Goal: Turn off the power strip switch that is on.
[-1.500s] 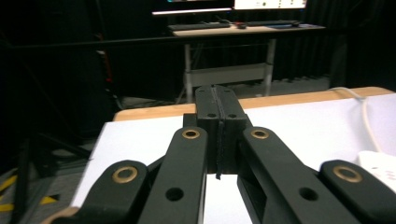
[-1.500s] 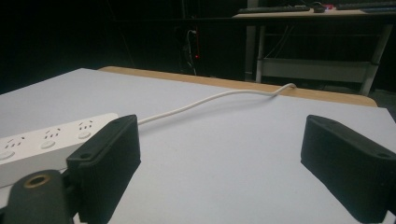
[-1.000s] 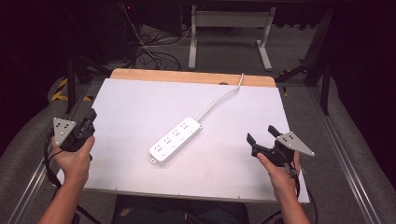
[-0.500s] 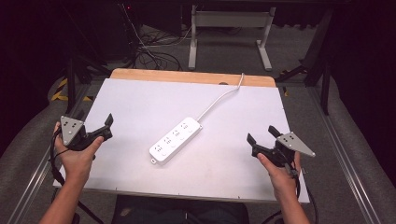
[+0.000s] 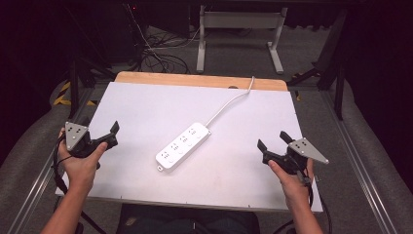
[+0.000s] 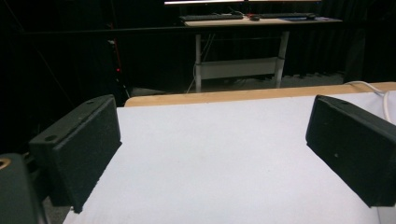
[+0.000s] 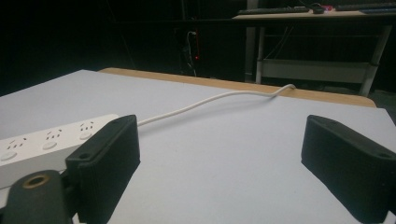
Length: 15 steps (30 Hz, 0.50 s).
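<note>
Opened wide within the last second, the left gripper (image 5: pixel 109 136) now hovers empty at the worktop's (image 5: pixel 146 102) left edge. At the right edge the right gripper (image 5: pixel 272 146) gapes too. Mid-worktop, the strip (image 5: pixel 183 146) lies untouched; both look ready to reach.

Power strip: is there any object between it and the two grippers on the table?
No. Only bare white table surface lies between the power strip and the open left gripper, and likewise the open right gripper.
</note>
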Available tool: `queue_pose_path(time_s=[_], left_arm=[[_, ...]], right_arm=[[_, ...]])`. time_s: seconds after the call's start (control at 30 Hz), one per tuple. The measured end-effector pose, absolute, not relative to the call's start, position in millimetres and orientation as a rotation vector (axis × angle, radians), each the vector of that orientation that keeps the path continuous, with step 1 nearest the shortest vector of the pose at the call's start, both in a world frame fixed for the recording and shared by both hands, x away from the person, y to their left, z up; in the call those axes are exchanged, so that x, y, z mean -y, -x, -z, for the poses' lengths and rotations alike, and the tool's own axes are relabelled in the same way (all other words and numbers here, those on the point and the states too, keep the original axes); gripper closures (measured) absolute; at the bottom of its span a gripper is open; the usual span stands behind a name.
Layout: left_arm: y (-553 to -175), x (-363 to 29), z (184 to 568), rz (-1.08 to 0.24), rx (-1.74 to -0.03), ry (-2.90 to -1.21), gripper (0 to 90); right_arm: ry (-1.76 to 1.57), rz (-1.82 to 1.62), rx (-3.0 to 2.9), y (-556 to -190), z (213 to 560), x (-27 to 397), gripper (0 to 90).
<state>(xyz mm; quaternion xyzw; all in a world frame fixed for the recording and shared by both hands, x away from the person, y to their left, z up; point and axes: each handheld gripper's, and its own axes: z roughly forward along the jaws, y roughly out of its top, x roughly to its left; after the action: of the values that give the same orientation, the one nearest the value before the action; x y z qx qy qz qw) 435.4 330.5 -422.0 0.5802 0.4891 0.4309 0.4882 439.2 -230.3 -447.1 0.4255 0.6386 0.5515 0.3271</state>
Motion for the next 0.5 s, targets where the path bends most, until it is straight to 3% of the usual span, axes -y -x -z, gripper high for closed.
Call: queue_pose_path(time_s=[0.5], left_arm=[[-437.2, -329.3, 424.3, -1.027, -1.197, -1.416, 3.0]], right_arm=[[-1.127, -1.451, -1.669, -439.3, 446.9, 230.0, 6.7]])
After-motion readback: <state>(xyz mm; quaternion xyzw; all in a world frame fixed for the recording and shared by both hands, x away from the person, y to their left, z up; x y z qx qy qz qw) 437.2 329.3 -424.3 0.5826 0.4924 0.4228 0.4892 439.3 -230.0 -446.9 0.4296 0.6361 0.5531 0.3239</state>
